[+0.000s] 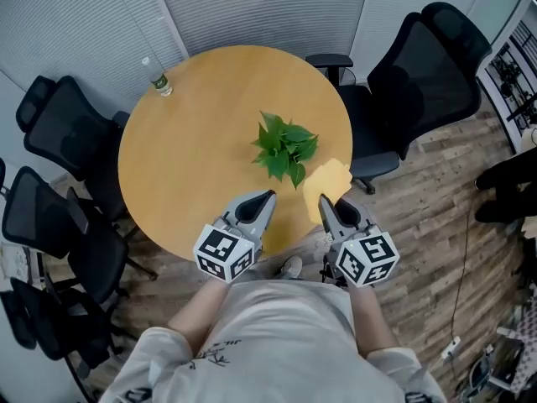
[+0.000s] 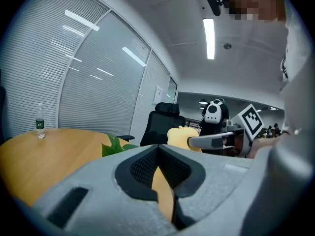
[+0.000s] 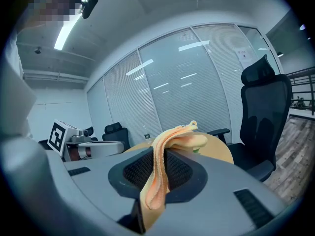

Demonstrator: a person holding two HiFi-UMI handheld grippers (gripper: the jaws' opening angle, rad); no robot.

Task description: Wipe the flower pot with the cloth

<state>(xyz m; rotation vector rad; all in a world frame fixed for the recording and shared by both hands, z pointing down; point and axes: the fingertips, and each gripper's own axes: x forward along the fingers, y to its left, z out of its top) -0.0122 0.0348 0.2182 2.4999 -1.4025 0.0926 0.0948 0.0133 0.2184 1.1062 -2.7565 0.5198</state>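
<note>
Two tongs were ready, my left tongs [image 1: 268, 198] shut empty and my right tongs [image 1: 323, 201] clamped on the yellow cloth [image 1: 329, 177], which I judged must next reach the flower pot hidden under the plant [image 1: 285, 148] mid-table.

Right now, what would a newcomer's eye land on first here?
The leafy green plant near the middle of the round wooden table. Next, the yellow cloth pinched in the right gripper at the table's near edge, while the left gripper beside it is shut and empty. A clear bottle stands alone at the far edge.
</note>
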